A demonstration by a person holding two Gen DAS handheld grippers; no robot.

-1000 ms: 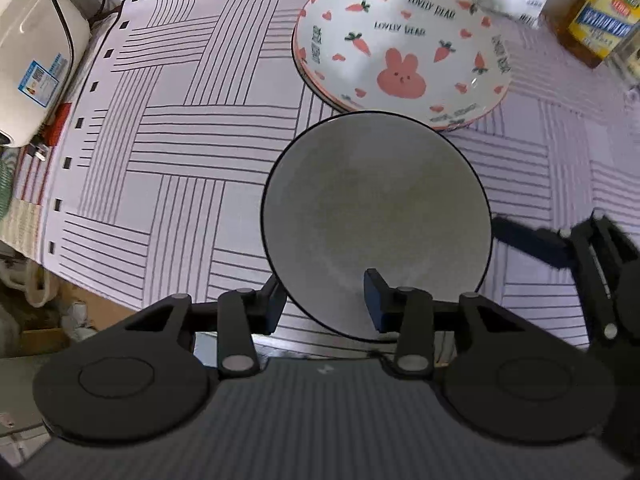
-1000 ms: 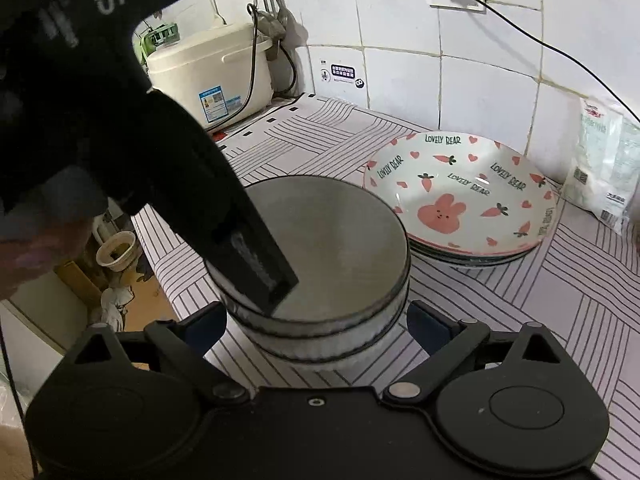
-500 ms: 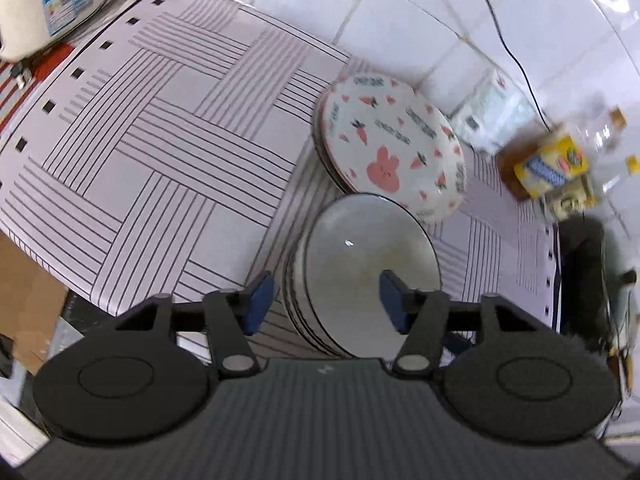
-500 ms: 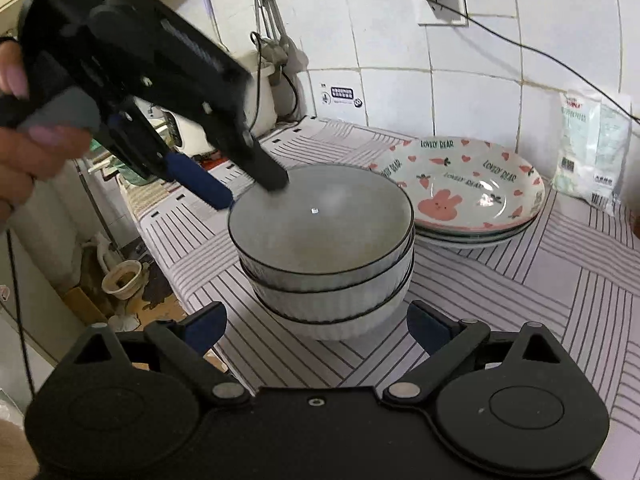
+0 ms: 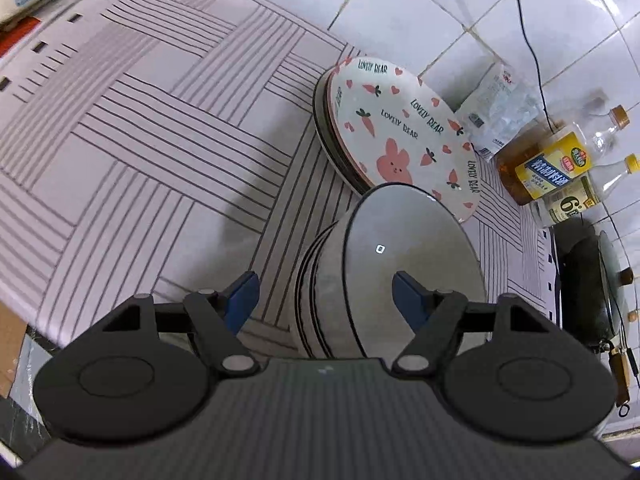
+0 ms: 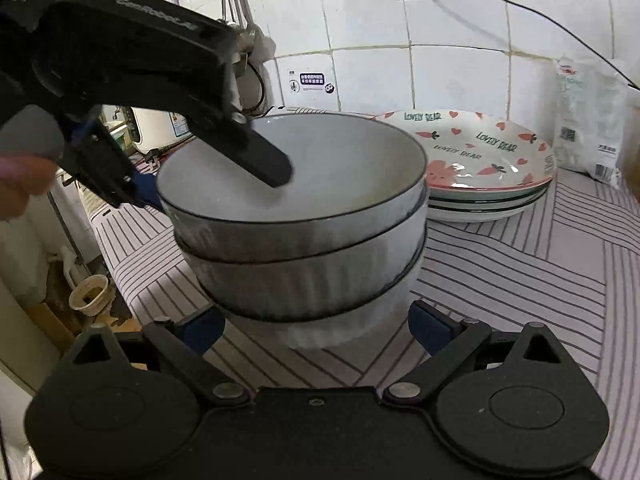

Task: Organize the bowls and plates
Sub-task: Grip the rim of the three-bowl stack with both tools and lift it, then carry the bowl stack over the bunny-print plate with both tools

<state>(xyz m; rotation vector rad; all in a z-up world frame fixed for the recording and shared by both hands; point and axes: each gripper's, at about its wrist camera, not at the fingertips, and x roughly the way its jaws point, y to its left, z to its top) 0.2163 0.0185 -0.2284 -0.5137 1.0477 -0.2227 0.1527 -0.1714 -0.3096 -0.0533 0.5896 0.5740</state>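
A stack of three grey ribbed bowls (image 6: 304, 240) with dark rims stands on the striped counter; it also shows in the left wrist view (image 5: 384, 264). Behind it is a stack of plates (image 6: 484, 176), the top one printed with a pink rabbit and carrots, also in the left wrist view (image 5: 396, 136). My left gripper (image 5: 326, 298) is open, its jaws straddling the top bowl's rim without touching; one finger (image 6: 260, 160) hangs over the bowl's inside. My right gripper (image 6: 316, 330) is open and empty, low in front of the stack's base.
A white rice cooker (image 6: 156, 128) stands at the counter's left end. A white bag (image 6: 588, 120), oil bottles (image 5: 548, 168) and a dark pan (image 5: 588, 284) are at the right. The counter's front edge (image 5: 24, 312) drops to the floor.
My left gripper has opened and let go of the top bowl, which now rests on the stack. It has lifted and tilted. My right gripper has moved closer to the stack.
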